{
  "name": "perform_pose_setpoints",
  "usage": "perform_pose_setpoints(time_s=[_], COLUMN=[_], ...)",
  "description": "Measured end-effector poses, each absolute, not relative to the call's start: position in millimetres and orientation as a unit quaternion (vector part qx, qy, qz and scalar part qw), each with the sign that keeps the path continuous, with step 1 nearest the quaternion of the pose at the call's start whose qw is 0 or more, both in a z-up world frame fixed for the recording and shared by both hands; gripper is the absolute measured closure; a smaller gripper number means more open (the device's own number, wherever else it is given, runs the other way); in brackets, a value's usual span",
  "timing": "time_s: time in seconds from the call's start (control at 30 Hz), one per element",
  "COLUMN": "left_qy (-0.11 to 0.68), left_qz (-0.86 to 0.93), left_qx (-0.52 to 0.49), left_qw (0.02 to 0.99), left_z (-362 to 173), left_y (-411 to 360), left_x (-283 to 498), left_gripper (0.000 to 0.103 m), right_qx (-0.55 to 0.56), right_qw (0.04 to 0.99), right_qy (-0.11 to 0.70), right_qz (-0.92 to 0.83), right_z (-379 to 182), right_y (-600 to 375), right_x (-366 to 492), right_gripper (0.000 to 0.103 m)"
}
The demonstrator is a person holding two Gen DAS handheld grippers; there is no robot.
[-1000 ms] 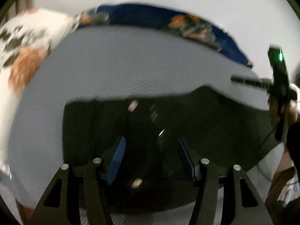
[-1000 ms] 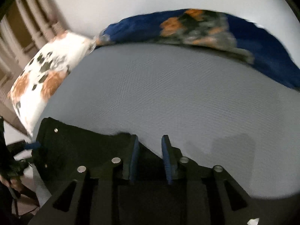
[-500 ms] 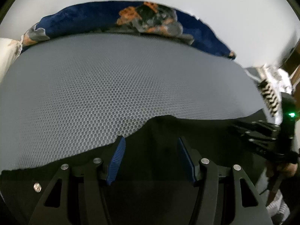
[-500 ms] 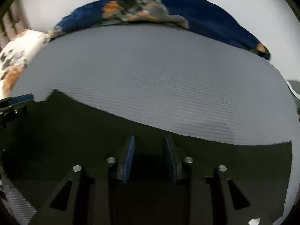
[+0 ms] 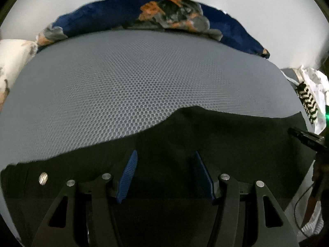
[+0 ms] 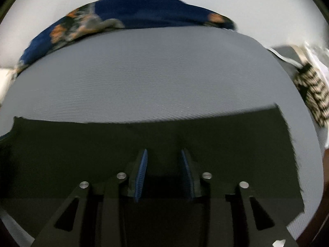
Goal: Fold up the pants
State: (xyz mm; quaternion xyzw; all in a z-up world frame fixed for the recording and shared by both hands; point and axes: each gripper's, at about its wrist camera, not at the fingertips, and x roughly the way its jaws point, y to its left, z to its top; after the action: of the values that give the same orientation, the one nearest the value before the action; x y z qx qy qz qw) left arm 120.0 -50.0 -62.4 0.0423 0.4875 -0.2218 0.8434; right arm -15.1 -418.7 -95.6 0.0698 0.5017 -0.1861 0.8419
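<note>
Nearest the left wrist camera, the left gripper (image 5: 165, 177) hangs over the black pants (image 5: 205, 144) with its blue pads spread wide and nothing pinched between them; dark cloth lies beneath the gap. In the right wrist view the right gripper (image 6: 163, 173) stands with a narrower gap, also over black cloth, and no fold of fabric shows between its pads, so it reads as parted and empty.

The pants lie flat along the near edge of the grey mesh bed surface (image 5: 133, 78), their far hem running left to right, with a silver button (image 5: 43, 178) at the near left, which suggests the waist sits there. The right end of the cloth (image 6: 287, 144) looks squared off.

The step appears to be picking the edge for a fold. To do it well, each claw should probably come down onto one layer edge, close fully on cloth rather than mesh, and both lift together so the fold line stays straight.

Farther off, a blue patterned blanket (image 5: 144, 16) lies along the far edge, a white patterned pillow (image 5: 12, 61) at the far left, and a striped cloth (image 5: 307, 100) at the right.
</note>
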Motion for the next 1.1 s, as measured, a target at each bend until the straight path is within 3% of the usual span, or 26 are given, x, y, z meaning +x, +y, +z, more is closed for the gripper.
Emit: perform_pose_setpoints(time_s=[0.43,0.73,1.1], left_qy=[0.518,0.541,0.556], left_qz=[-0.214,-0.208,-0.189], left_qx=[0.073,0.024,0.037], left_qw=[0.825,0.814,0.808], left_z=[-84,-78,-79], left_y=[-49,-45,-64], left_x=[66,67,54], left_gripper=[0.045,0.044,0.044], right_qx=[0.116,0.265,0.392], right_qw=[0.819,0.817,0.777], right_qy=[0.508,0.485,0.485], right_qz=[-0.242,-0.167,-0.084], right_z=[-81,-52,-85], right_y=[-502,-598,-665], right_x=[-104,-151,-165], right_gripper=[0.068,0.064,0.064])
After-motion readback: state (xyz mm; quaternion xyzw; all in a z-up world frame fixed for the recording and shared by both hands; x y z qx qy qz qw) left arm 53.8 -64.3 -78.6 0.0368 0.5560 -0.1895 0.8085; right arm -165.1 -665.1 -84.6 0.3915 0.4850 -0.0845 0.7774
